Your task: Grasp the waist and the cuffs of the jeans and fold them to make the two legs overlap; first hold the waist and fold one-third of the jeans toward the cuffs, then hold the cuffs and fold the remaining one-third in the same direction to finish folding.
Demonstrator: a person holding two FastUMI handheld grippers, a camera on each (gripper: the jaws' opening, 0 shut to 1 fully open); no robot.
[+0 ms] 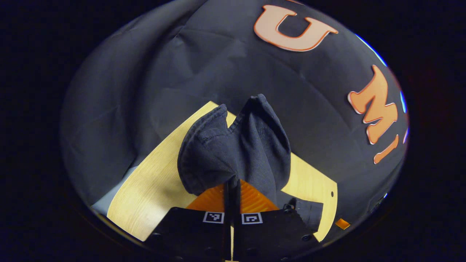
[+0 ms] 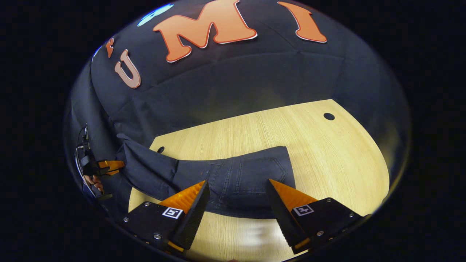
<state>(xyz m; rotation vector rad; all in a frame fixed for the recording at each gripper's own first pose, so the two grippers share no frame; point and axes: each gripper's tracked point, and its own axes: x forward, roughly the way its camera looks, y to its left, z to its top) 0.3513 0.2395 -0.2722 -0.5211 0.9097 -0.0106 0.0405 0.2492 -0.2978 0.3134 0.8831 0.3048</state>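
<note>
Jeans (image 2: 233, 178) lay on table (image 2: 327, 153); left gripper (image 1: 232, 182) clamped cuffs, right gripper (image 2: 236, 196) gaped empty over waist. Best pinch waistband squarely.

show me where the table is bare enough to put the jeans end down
Bare table lies right of and behind the jeans, toward the small hole, plus a strip in front, by the open right gripper. The left side is crowded: the left gripper clamps the jeans there.
</note>
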